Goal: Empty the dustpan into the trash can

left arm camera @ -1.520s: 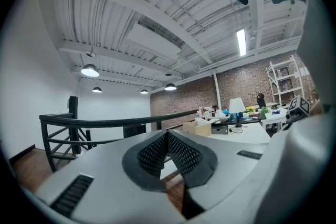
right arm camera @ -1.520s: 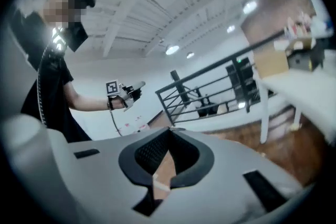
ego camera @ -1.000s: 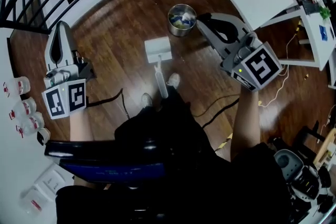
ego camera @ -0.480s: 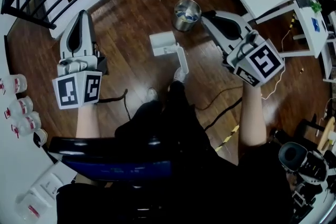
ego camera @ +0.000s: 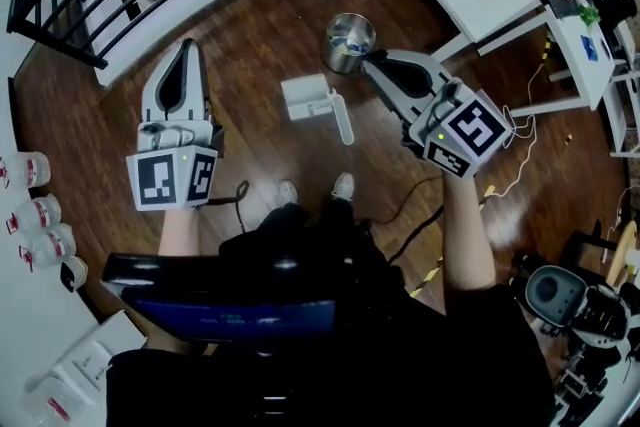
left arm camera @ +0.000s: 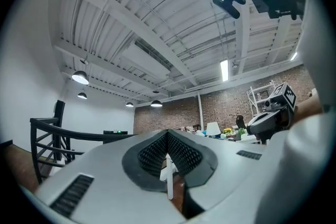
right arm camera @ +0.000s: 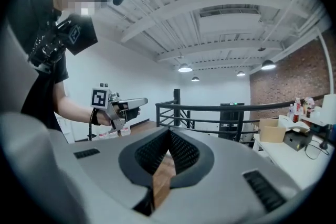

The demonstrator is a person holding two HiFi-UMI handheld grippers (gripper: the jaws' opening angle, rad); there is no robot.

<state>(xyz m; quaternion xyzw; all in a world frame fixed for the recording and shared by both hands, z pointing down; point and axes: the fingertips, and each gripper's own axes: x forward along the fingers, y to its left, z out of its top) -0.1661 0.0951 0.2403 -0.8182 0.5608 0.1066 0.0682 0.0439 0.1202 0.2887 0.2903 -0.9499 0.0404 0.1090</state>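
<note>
My left hand-held gripper [ego camera: 187, 47] and right hand-held gripper [ego camera: 370, 61] are both closed and empty, with the white plastic dustpan [ego camera: 306, 98] on the wooden floor [ego camera: 250, 35] between them, its handle slanting toward my nearer right side, beside the round metal trash can [ego camera: 348, 42].

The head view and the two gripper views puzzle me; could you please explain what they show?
A person holds a grey two-jaw tool in each hand. The head view looks steeply down from a camera on the person's head: the left gripper is at left, the right gripper at right. The other two pictures come from cameras riding on each gripper, looking along its jaws; both pairs are shut on nothing. On the dark wooden floor lies a white dustpan; beside it, but apart, stands a round metal trash can.
</note>
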